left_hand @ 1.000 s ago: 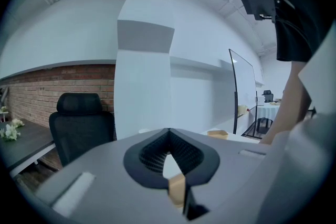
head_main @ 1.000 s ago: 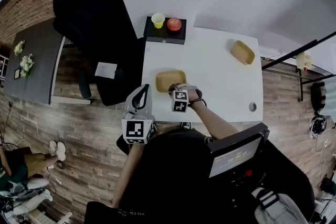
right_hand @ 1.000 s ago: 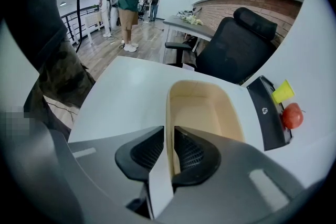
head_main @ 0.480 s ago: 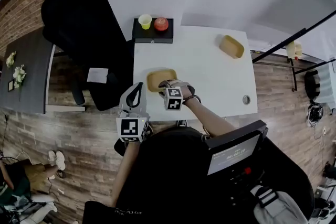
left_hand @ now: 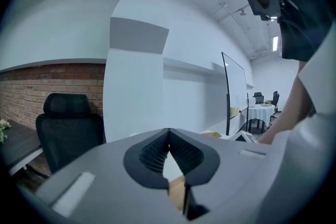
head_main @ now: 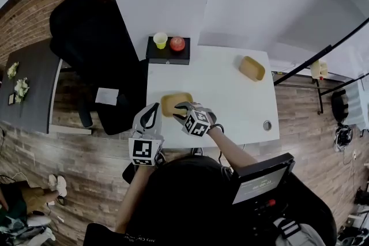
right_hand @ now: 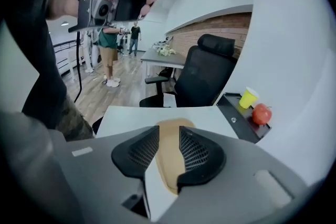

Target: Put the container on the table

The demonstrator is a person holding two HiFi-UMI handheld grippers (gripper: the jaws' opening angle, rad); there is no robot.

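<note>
right tool [right_hand: 169, 134] released, jaws opening over the container [head_main: 172, 102]; left tool [left_hand: 167, 150] clenched, empty.

I count two tan containers: near container [head_main: 170, 102], far container [head_main: 252, 68]. One white table [head_main: 225, 101], one dark side table [head_main: 34, 83] — so two tables total. One black tray [head_main: 167, 55]. One yellow cup [head_main: 160, 40]. One red apple [head_main: 177, 43]. One black office chair [head_main: 86, 31]. One sheet of paper [head_main: 106, 96]. Flower bunches [head_main: 21, 88] — I make it two, small in the head view. Two people [right_hand: 108, 50] standing far back in my right gripper view.
</note>
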